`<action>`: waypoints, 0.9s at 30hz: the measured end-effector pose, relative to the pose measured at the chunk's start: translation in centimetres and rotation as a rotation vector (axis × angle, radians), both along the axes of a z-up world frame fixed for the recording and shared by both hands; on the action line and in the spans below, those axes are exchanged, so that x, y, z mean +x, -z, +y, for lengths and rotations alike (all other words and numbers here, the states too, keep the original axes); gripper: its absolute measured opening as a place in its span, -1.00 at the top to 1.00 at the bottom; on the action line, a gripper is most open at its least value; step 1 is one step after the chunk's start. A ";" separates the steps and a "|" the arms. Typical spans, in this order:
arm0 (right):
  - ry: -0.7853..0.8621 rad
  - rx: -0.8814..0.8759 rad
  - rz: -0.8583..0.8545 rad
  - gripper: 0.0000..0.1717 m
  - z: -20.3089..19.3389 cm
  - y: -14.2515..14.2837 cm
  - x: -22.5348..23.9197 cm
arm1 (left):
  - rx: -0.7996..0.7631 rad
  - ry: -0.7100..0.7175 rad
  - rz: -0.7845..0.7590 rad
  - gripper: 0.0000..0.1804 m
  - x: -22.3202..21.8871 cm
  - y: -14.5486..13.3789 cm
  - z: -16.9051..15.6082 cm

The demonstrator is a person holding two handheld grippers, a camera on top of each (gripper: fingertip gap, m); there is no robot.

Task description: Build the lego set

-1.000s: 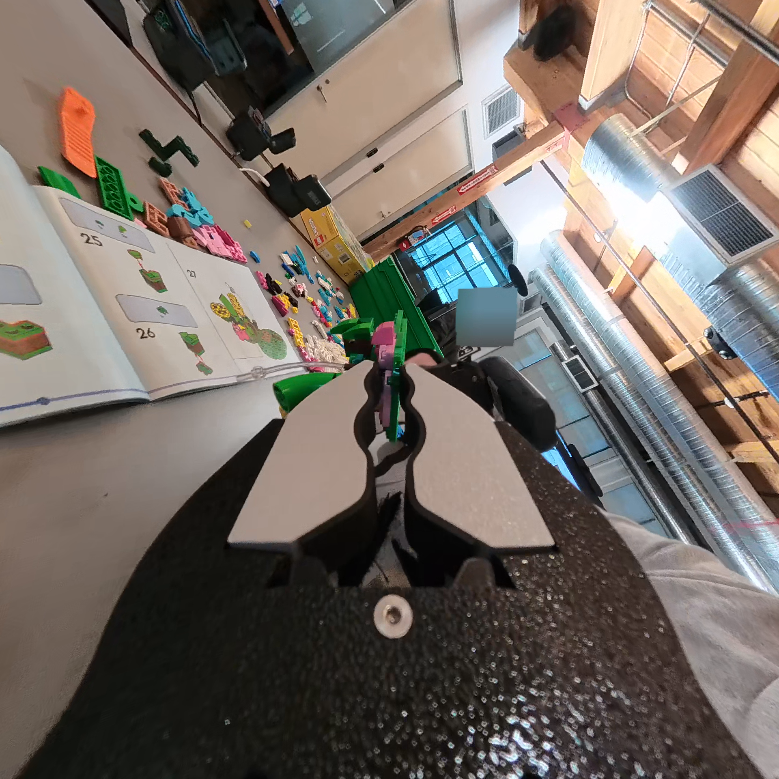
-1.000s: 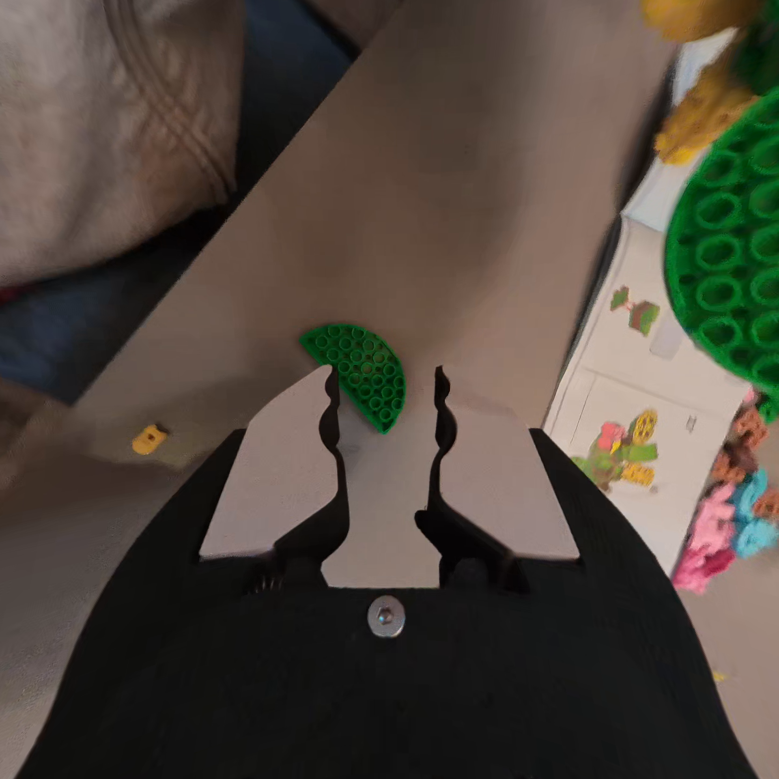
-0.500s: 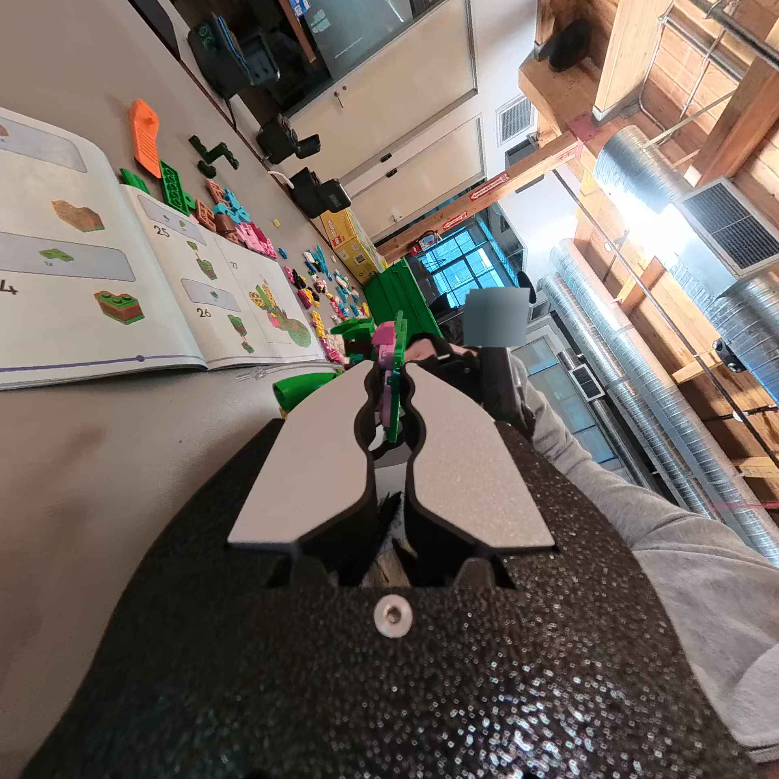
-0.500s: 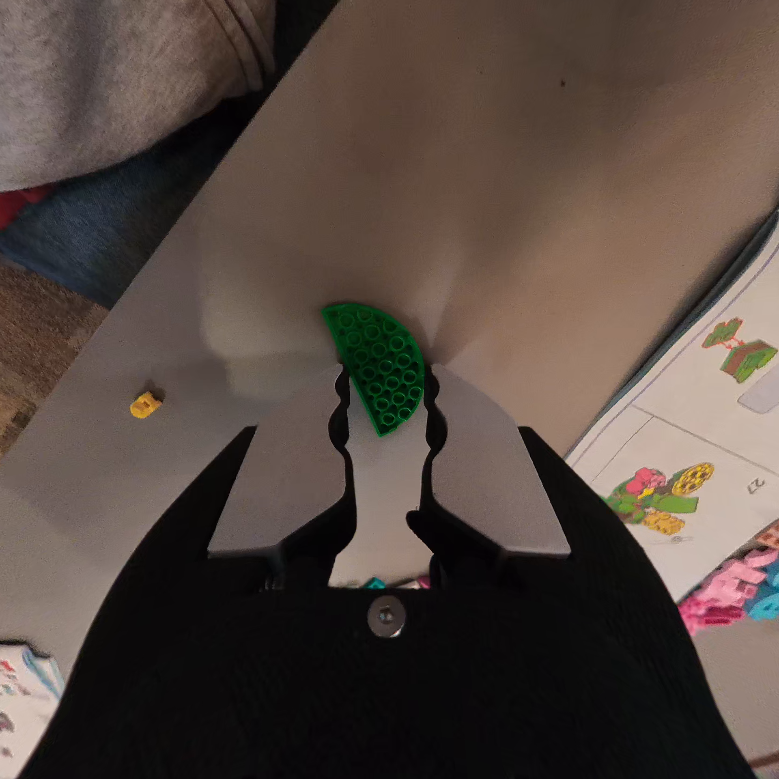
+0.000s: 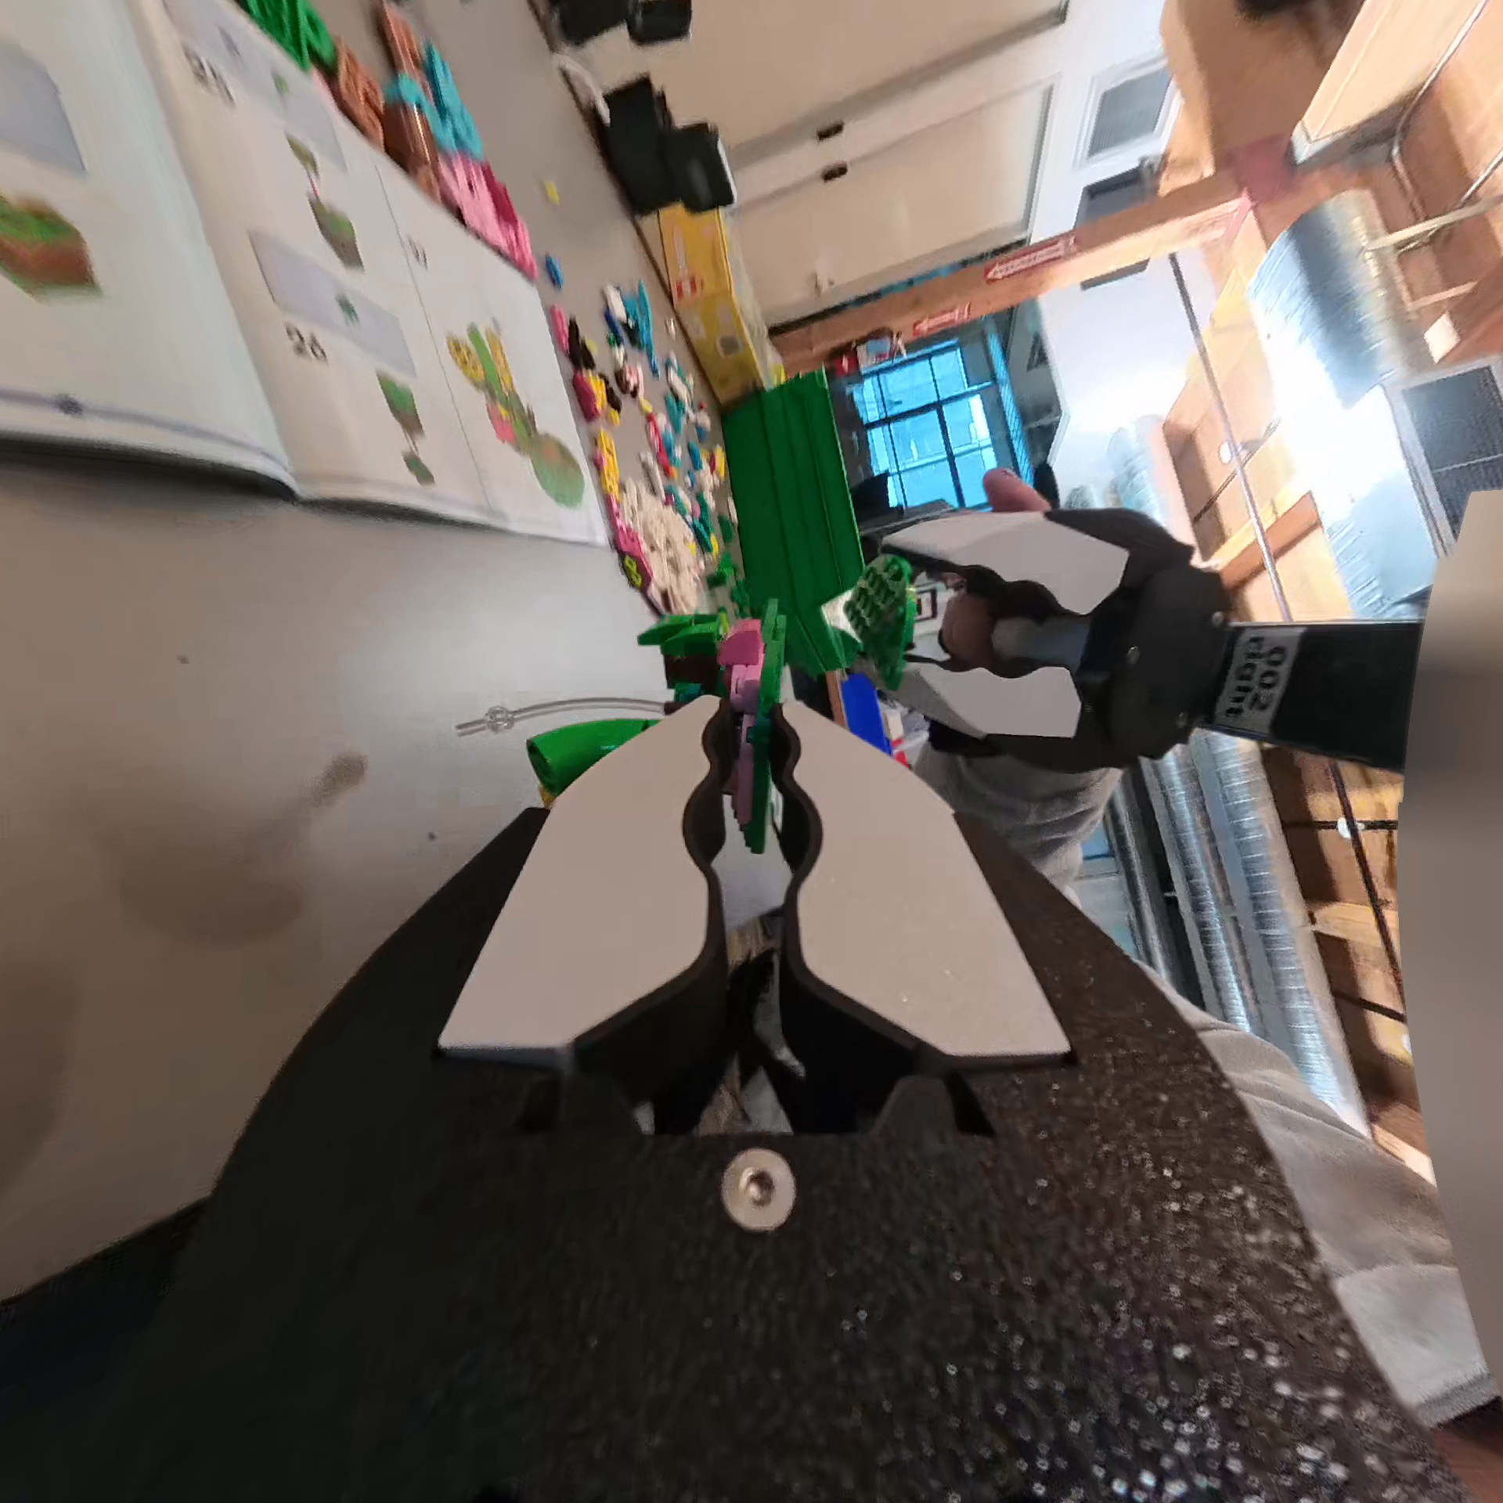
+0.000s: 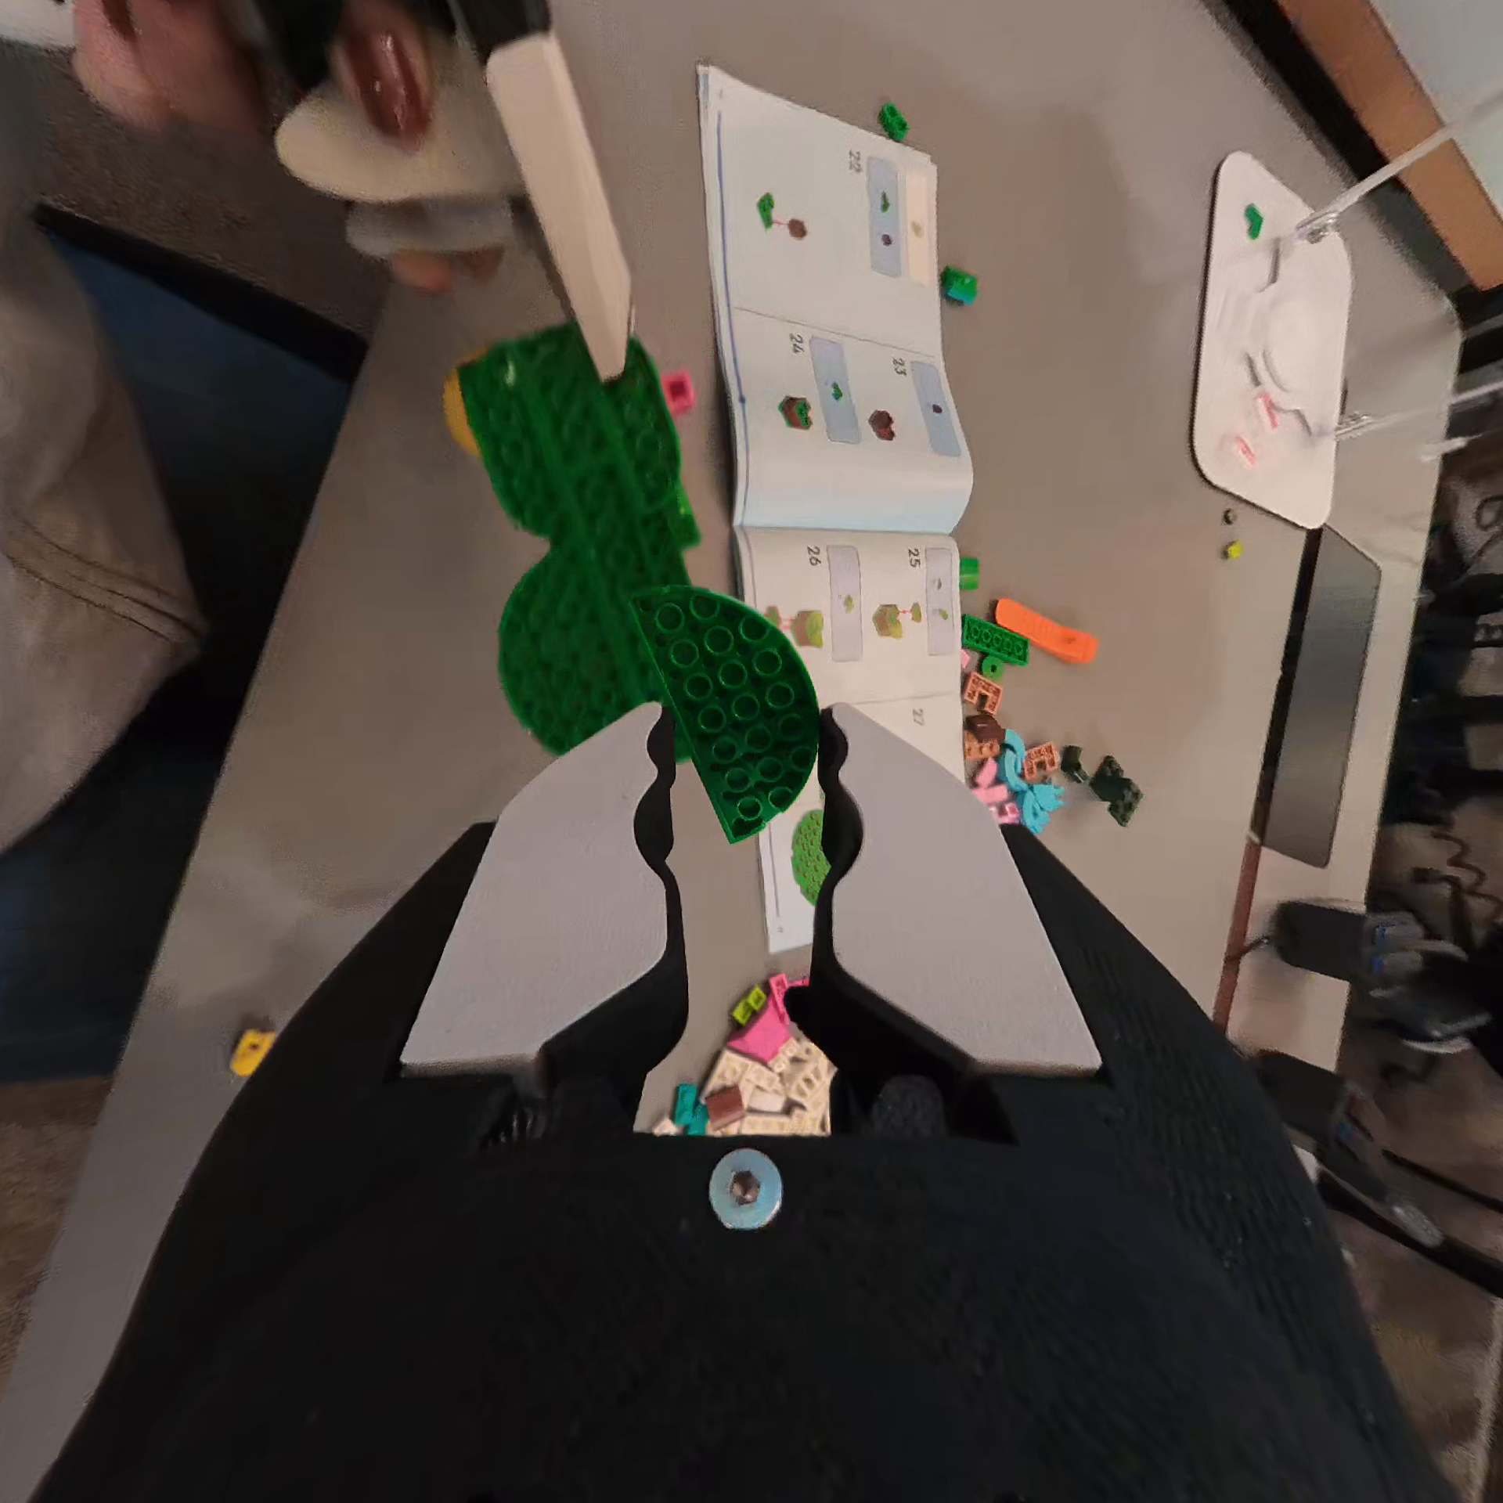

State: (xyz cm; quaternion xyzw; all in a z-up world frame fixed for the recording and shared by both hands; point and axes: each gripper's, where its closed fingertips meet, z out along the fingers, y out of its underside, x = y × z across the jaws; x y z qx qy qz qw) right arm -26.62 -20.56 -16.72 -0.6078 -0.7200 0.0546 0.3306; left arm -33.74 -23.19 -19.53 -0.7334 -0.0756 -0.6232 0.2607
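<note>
My left gripper (image 5: 752,720) is shut on a brick model of green plates with pink and dark parts (image 5: 752,691), held edge-on above the grey table (image 5: 244,691). In the right wrist view the same model shows as a large green lobed plate (image 6: 569,553) with one left finger (image 6: 569,203) on it. My right gripper (image 6: 744,720) is shut on a green half-round plate (image 6: 732,699), underside up, lifted off the table beside the model. The left wrist view shows the right gripper (image 5: 899,622) with that plate (image 5: 878,614) just right of the model.
An open instruction booklet (image 6: 846,390) lies on the table. Loose bricks lie beside it: an orange tool (image 6: 1049,634), a green plate (image 6: 994,644), pink and blue pieces (image 6: 1017,781), a white pile (image 6: 773,1082). A white mat (image 6: 1269,341) lies far right. A yellow piece (image 6: 252,1049) lies near the table edge. Across from one pair of fingers to the other is roughly 9 centimetres.
My right gripper closed on the half-round plate on the table, lifted it and carried it up beside the model. My left gripper kept its hold and shifted slightly.
</note>
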 end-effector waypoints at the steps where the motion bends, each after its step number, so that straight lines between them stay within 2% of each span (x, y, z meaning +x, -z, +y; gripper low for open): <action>1: -0.005 -0.025 -0.027 0.63 -0.4 0.2 -0.3 | -0.021 0.005 -0.010 0.92 0.2 -0.1 -0.1; 4: 0.028 -0.087 -0.129 0.63 -1.1 1.3 -0.5 | -0.094 -0.004 -0.074 0.92 0.4 -0.2 0.0; 9: 0.120 -0.290 -0.181 0.63 -2.1 1.8 -0.8 | -0.153 0.005 -0.120 0.92 0.8 0.0 -0.3; 12: 0.102 -0.259 -0.243 0.63 -1.7 2.2 -0.6 | -0.166 0.003 -0.126 0.92 0.9 0.0 -0.3; 27: 0.117 -0.323 -0.379 0.62 -3.3 3.6 -0.5 | -0.209 0.042 -0.123 0.92 1.3 0.7 -1.5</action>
